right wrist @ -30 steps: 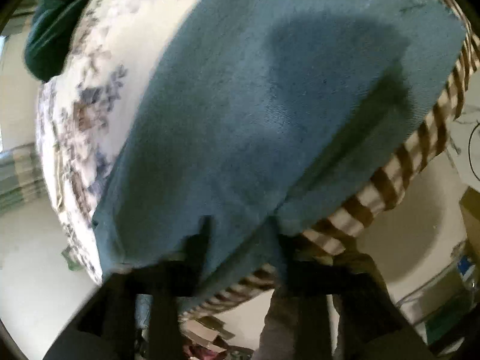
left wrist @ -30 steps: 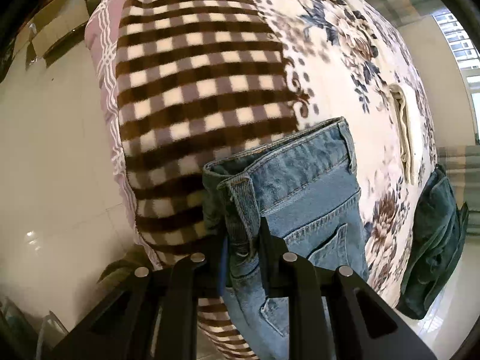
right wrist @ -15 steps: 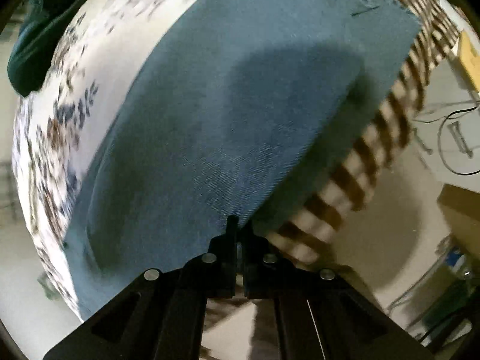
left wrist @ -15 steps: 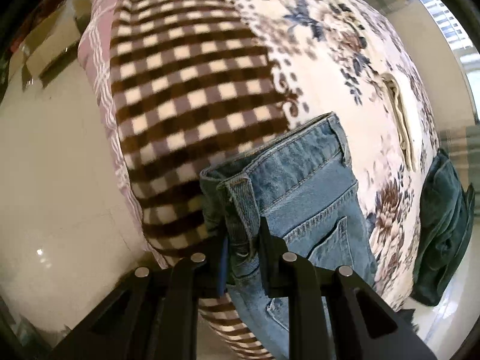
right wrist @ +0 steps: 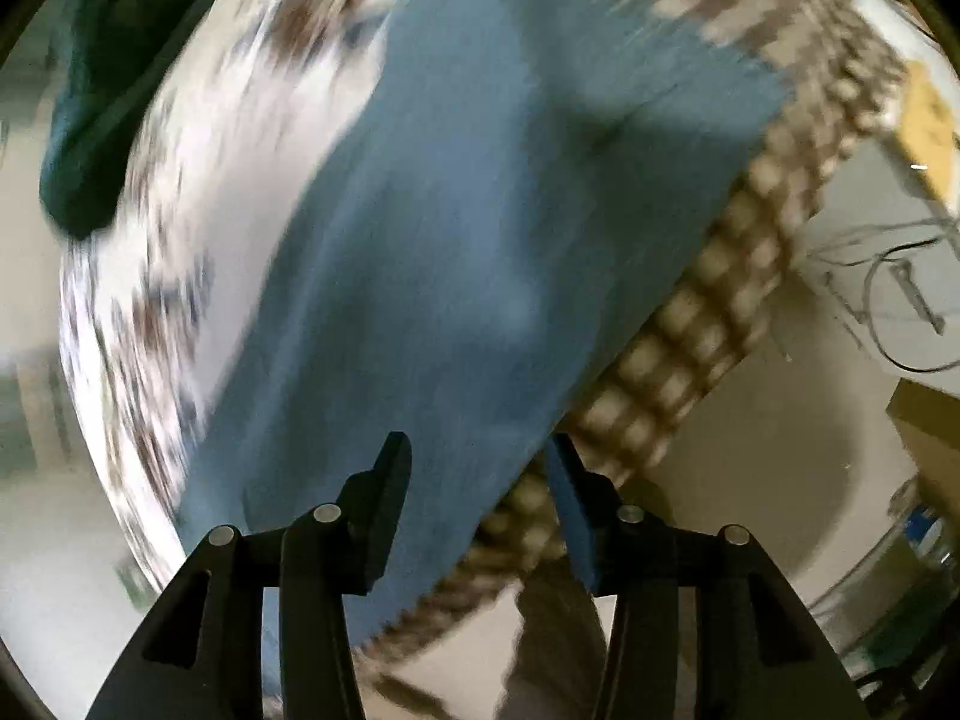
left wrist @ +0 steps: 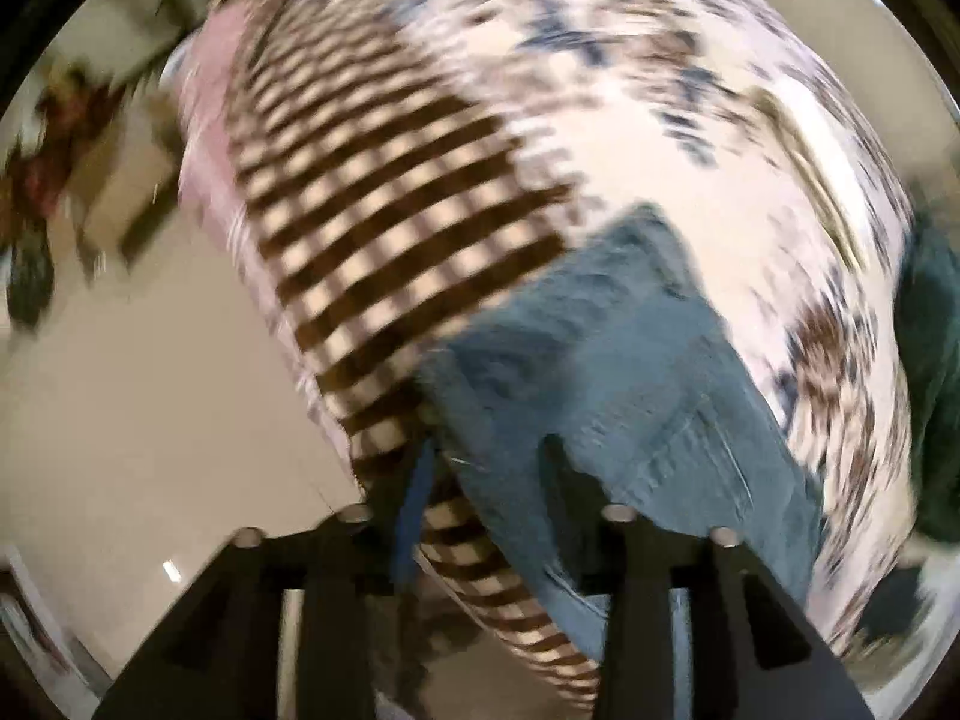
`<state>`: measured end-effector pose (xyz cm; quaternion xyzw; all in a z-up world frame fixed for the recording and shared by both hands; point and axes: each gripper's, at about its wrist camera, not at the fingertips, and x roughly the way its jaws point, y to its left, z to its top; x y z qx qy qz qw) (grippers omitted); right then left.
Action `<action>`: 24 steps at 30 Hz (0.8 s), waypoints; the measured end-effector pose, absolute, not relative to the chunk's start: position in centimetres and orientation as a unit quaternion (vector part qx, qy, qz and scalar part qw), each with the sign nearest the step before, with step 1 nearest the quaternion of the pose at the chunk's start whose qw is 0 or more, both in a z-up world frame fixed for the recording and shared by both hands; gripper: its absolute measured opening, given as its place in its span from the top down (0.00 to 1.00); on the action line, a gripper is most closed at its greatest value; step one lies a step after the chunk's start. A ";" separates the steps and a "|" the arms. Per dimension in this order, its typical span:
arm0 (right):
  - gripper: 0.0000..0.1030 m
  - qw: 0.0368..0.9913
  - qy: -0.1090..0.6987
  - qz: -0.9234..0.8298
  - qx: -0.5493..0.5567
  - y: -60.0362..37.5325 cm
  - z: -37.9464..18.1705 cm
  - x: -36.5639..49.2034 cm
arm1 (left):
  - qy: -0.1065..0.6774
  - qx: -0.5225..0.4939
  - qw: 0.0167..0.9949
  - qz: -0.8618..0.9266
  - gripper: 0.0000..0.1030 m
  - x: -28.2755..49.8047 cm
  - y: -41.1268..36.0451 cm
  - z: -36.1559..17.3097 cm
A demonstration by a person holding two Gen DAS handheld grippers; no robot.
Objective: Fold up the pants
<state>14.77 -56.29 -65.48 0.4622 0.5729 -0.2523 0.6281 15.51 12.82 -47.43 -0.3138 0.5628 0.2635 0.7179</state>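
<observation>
Left wrist view, heavily motion-blurred: blue denim pants lie on a bed, across the seam where a brown-and-cream checked fleece blanket meets a white floral-print bedspread. A dark green bundled garment sits at the bedspread's far right edge, well apart from the denim. The left gripper has its black fingers spread wide, with denim and checked blanket showing in the gap; nothing pinched.

Right wrist view: the pants fill the centre, flat, one side running along the checked blanket's edge, which overhangs the bed. The right gripper is likewise parted, fingers either side of the denim's near edge, not clamped on it. The dark green garment is upper left.

Beyond the bed edge: pale glossy tiled floor, open on the left. On the right side, black cables on a white surface and a cardboard box. Upper left of the left view holds blurred clutter, unidentifiable.
</observation>
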 end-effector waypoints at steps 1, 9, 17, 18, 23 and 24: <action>0.52 0.628 0.548 -0.269 0.482 -58.2 -65.1 14.1 | 0.566 -0.295 0.727 0.255 0.45 16.1 11.7 -46.9; 0.52 0.618 0.466 -0.359 0.520 -70.0 -66.4 14.1 | 0.606 -0.192 0.759 0.143 0.24 23.3 -1.3 -48.2; 0.88 0.644 0.531 -0.370 0.408 -72.2 -69.1 18.3 | 0.648 -0.092 0.753 0.072 0.24 26.7 -12.3 -51.5; 0.89 0.656 0.533 -0.370 0.386 -72.0 -68.5 18.5 | 0.653 -0.079 0.751 0.066 0.24 26.8 -13.2 -51.7; 0.90 0.671 0.527 -0.403 0.331 -73.2 -64.9 17.3 | 0.663 -0.059 0.745 0.051 0.24 27.1 -14.4 -52.3; 0.91 0.668 0.533 -0.403 0.328 -73.6 -64.6 17.0 | 0.665 -0.059 0.743 0.048 0.24 27.1 -14.7 -52.6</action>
